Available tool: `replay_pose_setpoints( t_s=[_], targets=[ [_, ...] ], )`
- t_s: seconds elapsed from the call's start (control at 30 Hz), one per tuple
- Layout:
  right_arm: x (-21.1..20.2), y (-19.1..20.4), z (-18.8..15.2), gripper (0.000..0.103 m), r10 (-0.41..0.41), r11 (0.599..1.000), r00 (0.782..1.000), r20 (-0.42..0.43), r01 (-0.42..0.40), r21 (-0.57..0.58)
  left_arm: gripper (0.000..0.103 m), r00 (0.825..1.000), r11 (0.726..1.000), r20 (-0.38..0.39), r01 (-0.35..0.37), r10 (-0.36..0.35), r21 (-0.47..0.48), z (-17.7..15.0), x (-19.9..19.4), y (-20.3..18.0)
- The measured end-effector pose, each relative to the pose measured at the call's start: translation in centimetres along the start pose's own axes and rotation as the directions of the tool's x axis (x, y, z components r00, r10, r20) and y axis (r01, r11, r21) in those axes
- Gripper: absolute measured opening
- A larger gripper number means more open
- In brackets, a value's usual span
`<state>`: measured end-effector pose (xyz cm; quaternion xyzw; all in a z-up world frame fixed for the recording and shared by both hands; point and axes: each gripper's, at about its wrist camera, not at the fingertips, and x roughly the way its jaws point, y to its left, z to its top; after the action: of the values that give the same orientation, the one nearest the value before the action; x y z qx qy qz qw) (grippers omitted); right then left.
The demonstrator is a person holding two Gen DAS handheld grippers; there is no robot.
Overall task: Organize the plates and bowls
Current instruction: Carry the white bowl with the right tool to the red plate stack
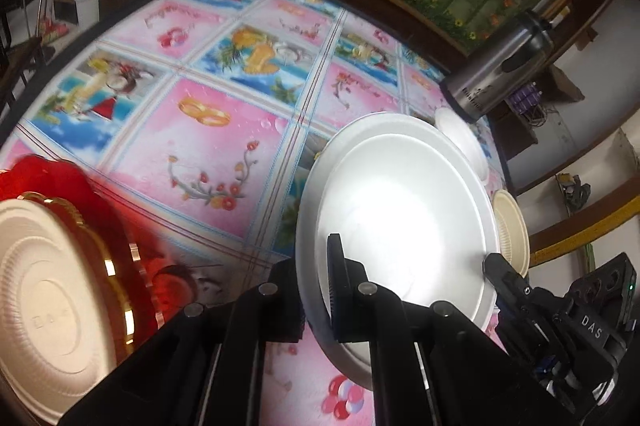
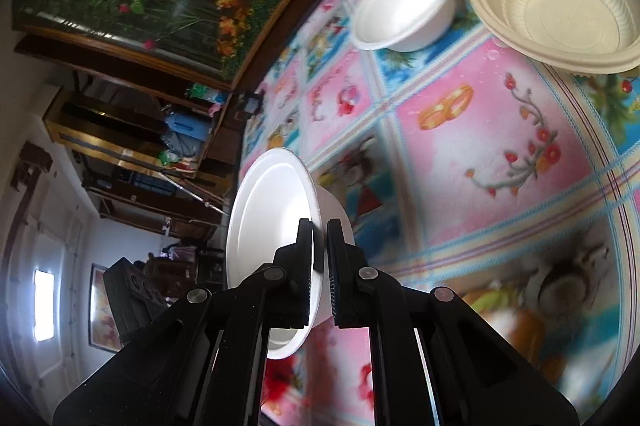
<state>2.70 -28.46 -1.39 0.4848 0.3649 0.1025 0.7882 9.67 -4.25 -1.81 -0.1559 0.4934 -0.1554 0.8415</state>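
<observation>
Both tongs are pinched on one white foam bowl: the left gripper is clamped on the near rim, one finger inside and one outside, and the right gripper is seen nipping the rim from the far side, its jaws drawn close with only the thin wall between them. In the left wrist view the right tongs' tip can be made out at the bowl's right edge. The bowl is held tilted, clear of the flowered tablecloth. A second white bowl and a cream ribbed bowl are left near a steel flask, while a cream plate is set on a red tray at the left. The step is judged to be carrying the bowl to a stack. Both grips should be kept even so the soft rim is not twisted or torn, and the bowl levelled before it is lowered.
</observation>
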Motion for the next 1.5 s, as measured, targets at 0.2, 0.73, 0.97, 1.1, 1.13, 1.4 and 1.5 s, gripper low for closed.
replay_pose_setpoints(
  t_s=[0.2, 0.73, 0.97, 1.1, 1.13, 1.4, 1.5],
  targets=[
    [-0.5, 4.7, -2.8, 0.007, 0.044, 0.995, 0.999, -0.022, -0.046, -0.09, 0.009, 0.997, 0.999, 0.067, -0.026, 0.024, 0.03, -1.1, -5.2, 2.5],
    [8.9, 13.5, -12.5, 0.007, 0.029, 0.953, 0.964, -0.263, -0.107, -0.285, 0.014, 0.973, 0.977, 0.089, -0.211, 0.212, -0.019, -4.1, -11.7, 14.1],
    [11.4, 12.6, -13.7, 0.007, -0.019, 0.955, 0.952, -0.305, -0.073, -0.287, 0.014, 0.977, 0.977, 0.035, -0.208, 0.21, -0.046, -4.7, -10.0, 16.0],
    [11.8, 12.5, -13.7, 0.007, -0.023, 0.956, 0.951, -0.31, -0.069, -0.284, 0.014, 0.976, 0.976, 0.035, -0.212, 0.213, -0.042, -4.9, -10.1, 16.0],
    [11.9, 12.5, -13.7, 0.007, -0.023, 0.956, 0.951, -0.31, -0.07, -0.285, 0.014, 0.975, 0.976, 0.039, -0.216, 0.217, -0.039, -5.0, -10.2, 15.9],
    [12.2, 12.3, -14.0, 0.007, -0.031, 0.957, 0.947, -0.32, -0.065, -0.284, 0.014, 0.962, 0.964, 0.066, -0.264, 0.265, -0.013, -5.4, -10.5, 15.6],
    [12.5, 12.3, -14.2, 0.007, -0.032, 0.956, 0.946, -0.324, -0.065, -0.284, 0.015, 0.958, 0.96, 0.075, -0.279, 0.278, -0.006, -5.5, -10.6, 15.6]
  ],
)
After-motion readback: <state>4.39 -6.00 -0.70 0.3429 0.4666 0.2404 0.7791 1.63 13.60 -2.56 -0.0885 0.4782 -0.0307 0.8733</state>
